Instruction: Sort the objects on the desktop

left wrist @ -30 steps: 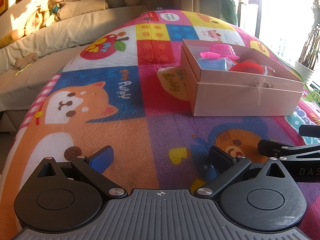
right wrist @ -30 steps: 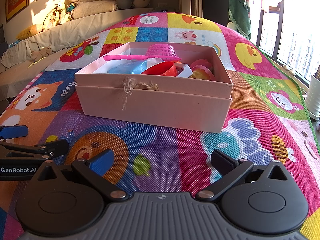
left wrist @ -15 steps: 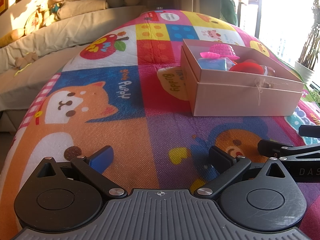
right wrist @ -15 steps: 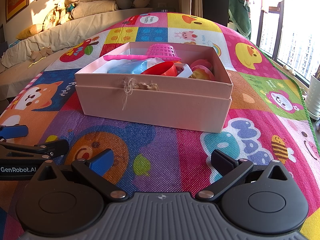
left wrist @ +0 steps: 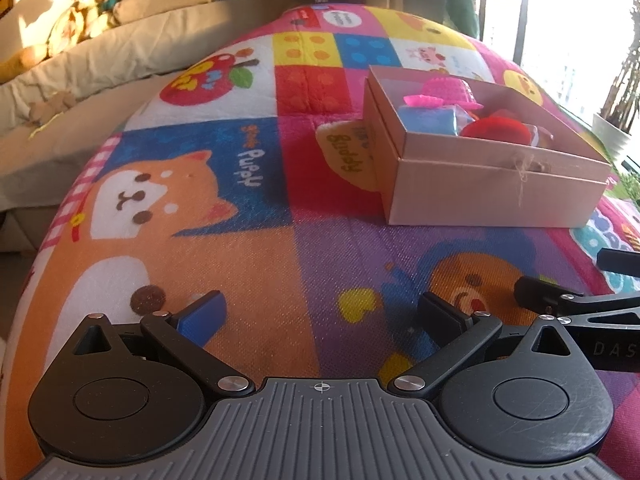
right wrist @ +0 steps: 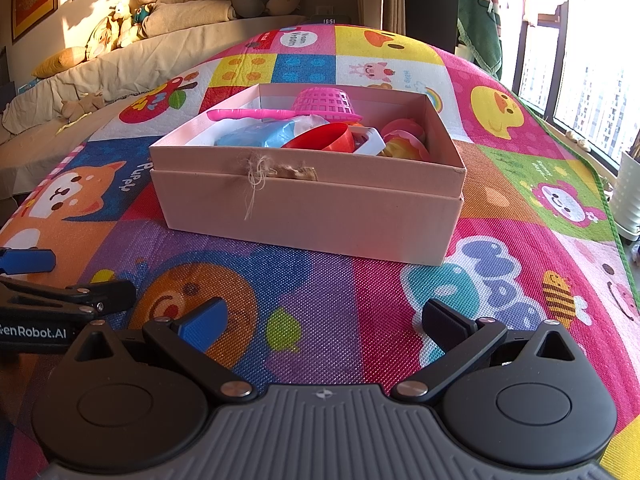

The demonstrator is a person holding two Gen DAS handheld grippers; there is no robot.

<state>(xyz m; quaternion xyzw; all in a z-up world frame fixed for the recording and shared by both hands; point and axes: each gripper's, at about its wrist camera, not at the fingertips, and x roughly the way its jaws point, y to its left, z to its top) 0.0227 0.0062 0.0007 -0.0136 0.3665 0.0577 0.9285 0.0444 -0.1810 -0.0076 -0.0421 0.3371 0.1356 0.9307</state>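
A pink cardboard box (right wrist: 312, 208) stands on the cartoon play mat (right wrist: 320, 296), straight ahead in the right wrist view and to the right in the left wrist view (left wrist: 492, 196). It holds a pink basket (right wrist: 324, 102), a pink scoop handle (right wrist: 248, 114), a blue packet (right wrist: 264, 136), a red cup (right wrist: 324, 138) and other toys. My left gripper (left wrist: 320, 310) is open and empty, low over the mat. My right gripper (right wrist: 322, 320) is open and empty, just short of the box.
A beige bed with pillows and plush toys (right wrist: 136, 4) runs along the left. Windows and hanging clothes (right wrist: 480, 28) are at the right. A white planter (right wrist: 630, 200) stands past the mat's right edge.
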